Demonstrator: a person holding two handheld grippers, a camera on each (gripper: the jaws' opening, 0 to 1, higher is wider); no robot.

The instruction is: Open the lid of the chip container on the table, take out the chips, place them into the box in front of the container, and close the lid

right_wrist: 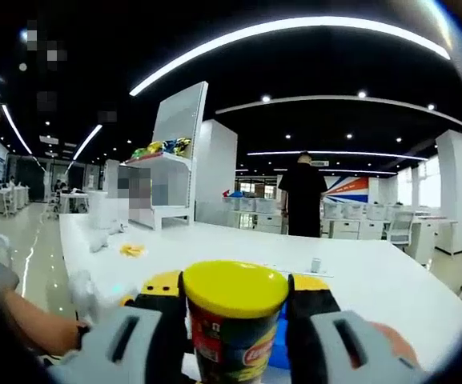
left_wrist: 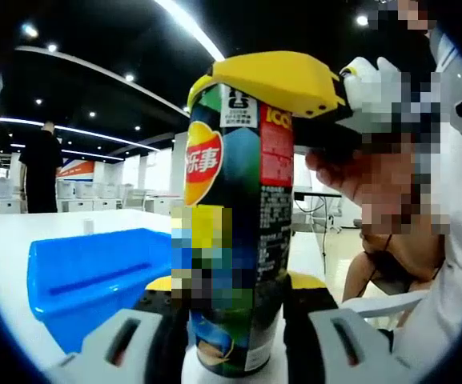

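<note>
Now the left hand-held gripper [left_wrist: 235, 340] holds the can [left_wrist: 231, 240] upright on the worktop [left_wrist: 6, 256] beside the blue box [left_wrist: 94, 276], while the right hand-held gripper [right_wrist: 235, 320] clamps the yellow lid [right_wrist: 235, 290], so the next move is probably to pull it off.

Left gripper view: chip can [left_wrist: 235, 216], clamped between this claw's jaws, carries a red-and-yellow Lay's-type logo with Chinese characters "乐事" high on its side facing the camera. To the right of it, a red panel topped with yellow letters, partly readable "ICO". Remaining small print illegible. Right gripper view: can label text too blurred to read.
</note>
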